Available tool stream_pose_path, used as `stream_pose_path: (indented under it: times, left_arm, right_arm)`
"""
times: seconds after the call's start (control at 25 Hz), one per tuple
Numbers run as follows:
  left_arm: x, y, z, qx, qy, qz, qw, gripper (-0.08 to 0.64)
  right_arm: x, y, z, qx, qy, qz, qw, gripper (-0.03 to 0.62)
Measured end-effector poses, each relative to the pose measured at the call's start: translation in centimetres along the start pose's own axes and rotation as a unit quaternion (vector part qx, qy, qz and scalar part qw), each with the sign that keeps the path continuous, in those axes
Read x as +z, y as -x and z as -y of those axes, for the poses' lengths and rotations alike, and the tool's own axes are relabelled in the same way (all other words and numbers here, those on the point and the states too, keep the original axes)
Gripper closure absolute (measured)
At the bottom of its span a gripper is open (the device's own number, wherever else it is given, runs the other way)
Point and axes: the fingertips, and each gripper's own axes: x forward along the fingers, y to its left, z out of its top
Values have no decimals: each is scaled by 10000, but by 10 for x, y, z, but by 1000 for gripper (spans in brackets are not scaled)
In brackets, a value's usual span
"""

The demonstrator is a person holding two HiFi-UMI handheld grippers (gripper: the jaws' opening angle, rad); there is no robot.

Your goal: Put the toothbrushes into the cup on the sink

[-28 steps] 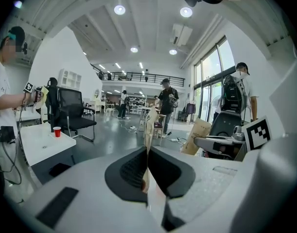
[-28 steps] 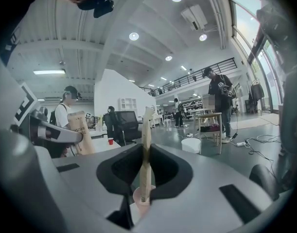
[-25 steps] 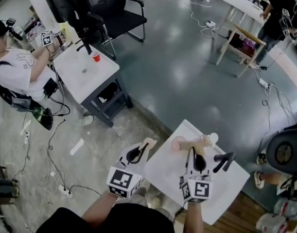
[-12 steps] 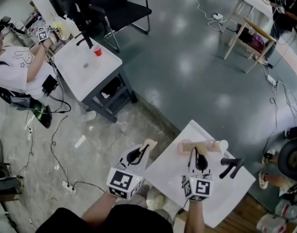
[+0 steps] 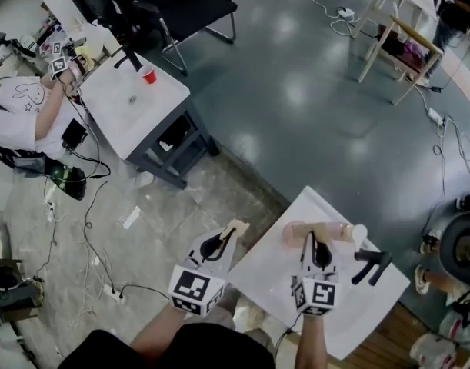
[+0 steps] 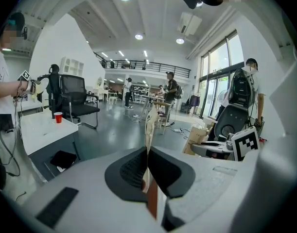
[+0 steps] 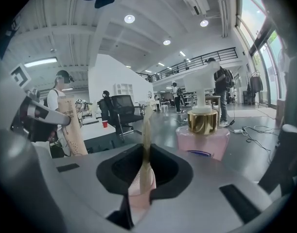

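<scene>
- The left hand-held gripper (image 5: 218, 241) hangs off the left edge of the white bench (image 5: 269, 279), over the grey floor. It is clamped fully on a flat beige toothbrush (image 5: 235, 227) that stands upright from its jaws. It seems parked clear, waiting for its turn.
- A pale pink cup (image 5: 293, 235) sits near the bench's far edge.
- The right hand-held gripper (image 5: 317, 246) is pinched narrowly on a second beige toothbrush (image 7: 147, 130). It holds it upright with the lower end at the cup's mouth, likely so it drops in straight. I cannot tell whether it is inside.
- Just beyond, to the right, a pink pump bottle with gold collar and white nozzle (image 7: 202, 130) stands close enough to crowd that gripper.
- A black tap (image 5: 371, 264) rises near the bench's right corner, clear of the cup.
</scene>
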Motion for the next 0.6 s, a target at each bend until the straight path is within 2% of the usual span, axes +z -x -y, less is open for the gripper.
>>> stream_pose_path:
  times: [0.4, 0.6]
  left_arm:
    - [-7, -2, -1, 49, 18, -32, 10000, 552]
    - [-8, -2, 1, 18, 30, -44, 10000, 552]
  right_arm:
    - [-10, -5, 2, -48, 76, -101, 9999, 534]
    - [-14, -6, -1, 38, -19, -198, 9998, 483]
